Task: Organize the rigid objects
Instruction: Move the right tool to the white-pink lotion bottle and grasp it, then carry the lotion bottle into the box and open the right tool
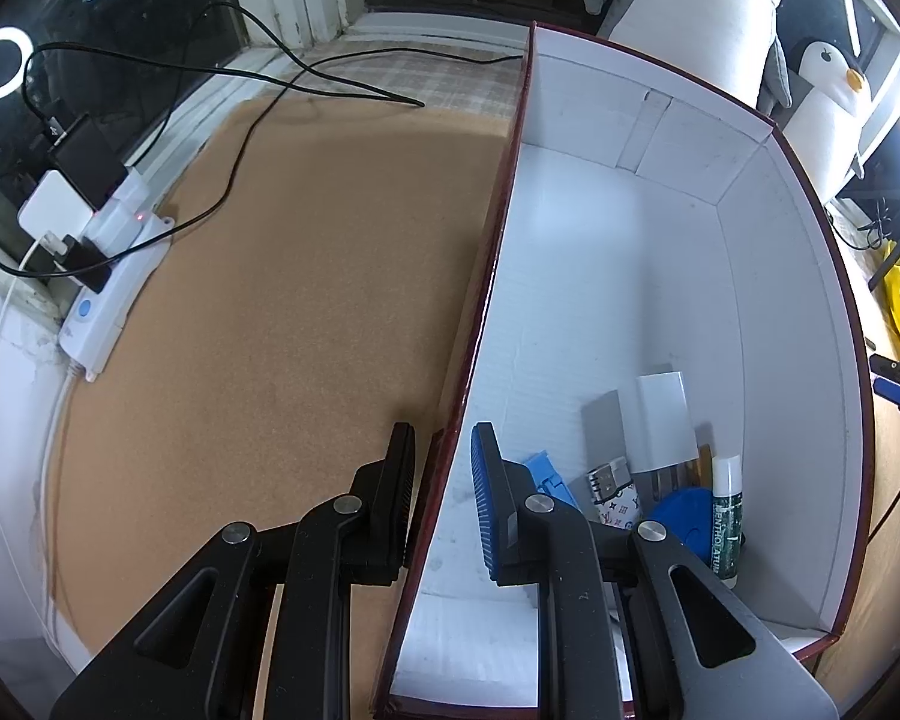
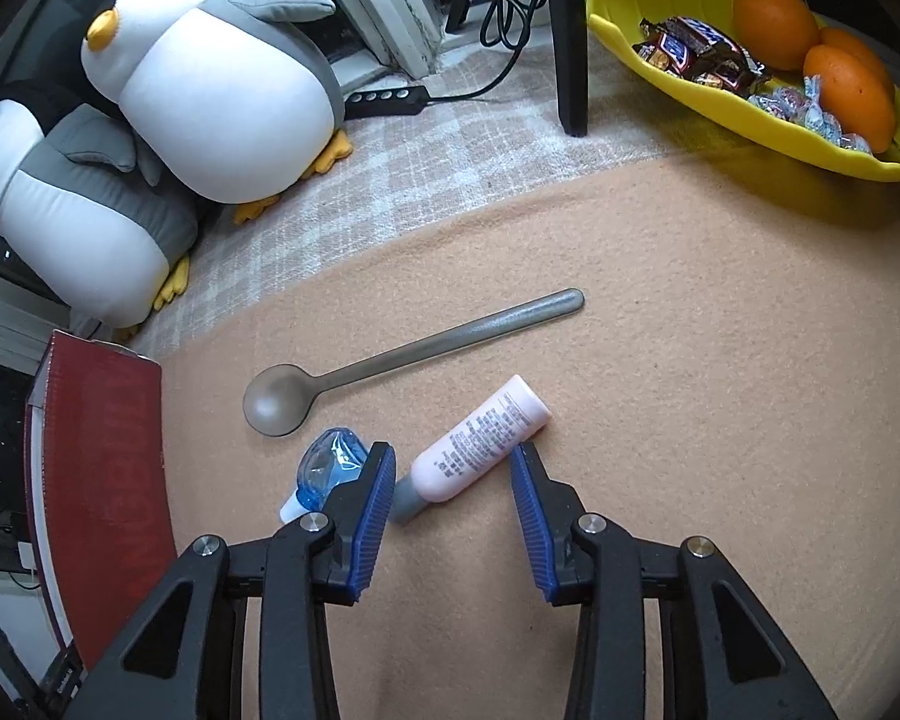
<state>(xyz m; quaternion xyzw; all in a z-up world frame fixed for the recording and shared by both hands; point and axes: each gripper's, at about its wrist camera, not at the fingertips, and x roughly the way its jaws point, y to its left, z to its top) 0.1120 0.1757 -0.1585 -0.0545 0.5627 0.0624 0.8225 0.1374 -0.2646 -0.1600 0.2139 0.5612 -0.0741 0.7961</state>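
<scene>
My left gripper (image 1: 444, 438) straddles the left wall of the red box (image 1: 480, 300), one pad outside and the blue pad inside, shut on that wall. On the box's white floor lie a white charger (image 1: 663, 420), a lip balm stick (image 1: 727, 516), a blue disc (image 1: 687, 516) and a patterned USB item (image 1: 615, 492). In the right wrist view a pink tube (image 2: 480, 444) with a grey cap lies slanted on the tan mat between the pads of my right gripper (image 2: 450, 456), which is open. A grey spoon (image 2: 390, 354) lies just beyond. A clear blue dispenser (image 2: 330, 468) sits left of the left finger.
The box's red outer side (image 2: 102, 480) stands at the left. Two penguin plush toys (image 2: 210, 72) sit behind it. A yellow tray (image 2: 678, 90) with oranges and sweets is at the far right, next to a black post (image 2: 570, 36). A power strip (image 1: 114, 282) with cables lies left of the mat.
</scene>
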